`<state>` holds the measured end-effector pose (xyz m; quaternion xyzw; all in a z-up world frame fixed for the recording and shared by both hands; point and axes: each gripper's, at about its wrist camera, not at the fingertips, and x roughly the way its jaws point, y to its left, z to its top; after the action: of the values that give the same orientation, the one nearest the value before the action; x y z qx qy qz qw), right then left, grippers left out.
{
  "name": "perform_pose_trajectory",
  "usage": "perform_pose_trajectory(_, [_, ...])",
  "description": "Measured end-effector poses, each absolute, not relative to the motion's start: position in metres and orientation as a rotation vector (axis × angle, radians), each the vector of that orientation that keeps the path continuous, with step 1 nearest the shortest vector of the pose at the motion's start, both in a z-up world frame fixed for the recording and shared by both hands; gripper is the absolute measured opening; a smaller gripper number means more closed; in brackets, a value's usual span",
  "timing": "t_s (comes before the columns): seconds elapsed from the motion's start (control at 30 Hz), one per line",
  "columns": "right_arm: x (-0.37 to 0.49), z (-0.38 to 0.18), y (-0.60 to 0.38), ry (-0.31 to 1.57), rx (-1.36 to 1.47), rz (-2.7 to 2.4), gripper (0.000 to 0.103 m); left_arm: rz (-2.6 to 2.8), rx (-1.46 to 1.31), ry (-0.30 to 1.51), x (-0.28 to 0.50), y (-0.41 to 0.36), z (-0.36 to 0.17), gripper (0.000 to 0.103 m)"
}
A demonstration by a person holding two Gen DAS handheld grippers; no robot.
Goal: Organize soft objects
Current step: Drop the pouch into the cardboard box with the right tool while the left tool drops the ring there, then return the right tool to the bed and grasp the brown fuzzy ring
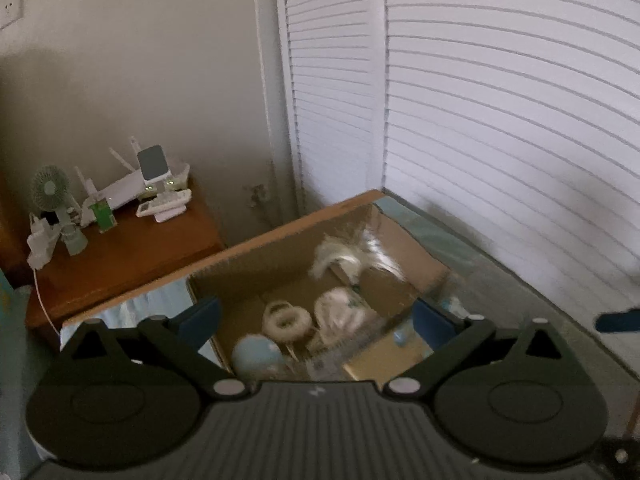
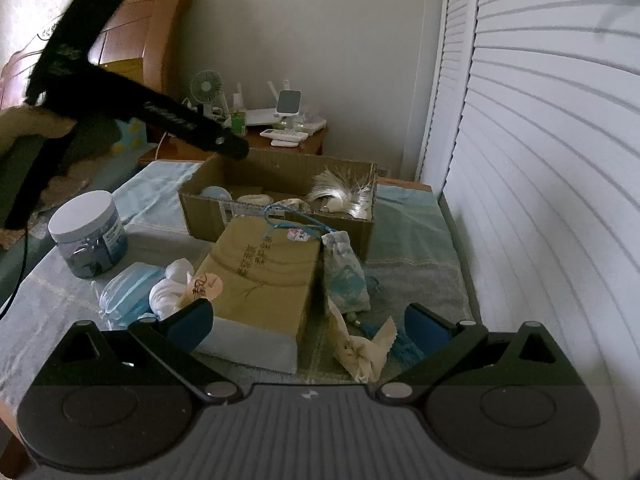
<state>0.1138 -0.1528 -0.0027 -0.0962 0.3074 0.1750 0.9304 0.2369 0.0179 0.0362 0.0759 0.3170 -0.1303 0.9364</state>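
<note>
My left gripper (image 1: pixel 316 320) hangs open over an open cardboard box (image 1: pixel 280 236), with nothing between its pads. In the box lie a white feathery tuft (image 1: pixel 344 258), a cream plush ring (image 1: pixel 286 320), a pale blue ball (image 1: pixel 256 354) and a white patterned cloth (image 1: pixel 340 312). My right gripper (image 2: pixel 310 322) is open low over the bed, in front of the box (image 2: pixel 280 220). Before it lie a tan paper pack (image 2: pixel 260 280), a blue-white pouch (image 2: pixel 346 276) and a cream fabric bow (image 2: pixel 360 350). It touches none of them.
Blue face masks (image 2: pixel 124 292), a white bundled cloth (image 2: pixel 170 290) and a white-lidded jar (image 2: pixel 88 236) sit at the left of the bed. A wooden nightstand (image 1: pixel 120 256) with a fan and router stands behind. White louvred doors (image 2: pixel 540 160) close off the right.
</note>
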Motion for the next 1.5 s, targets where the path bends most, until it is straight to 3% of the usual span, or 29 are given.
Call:
perform_pose_trajectory(0.63, [0.086, -0.028, -0.181, 0.685, -0.197, 0.302, 0.103, -0.299, 0.028, 0.727, 0.117, 0.007, -0.027, 0.102])
perform_pose_trajectory(1.5, [0.087, -0.052, -0.199, 0.759, -0.193, 0.237, 0.103, -0.380, 0.079, 0.808, 0.114, -0.022, -0.073, 0.102])
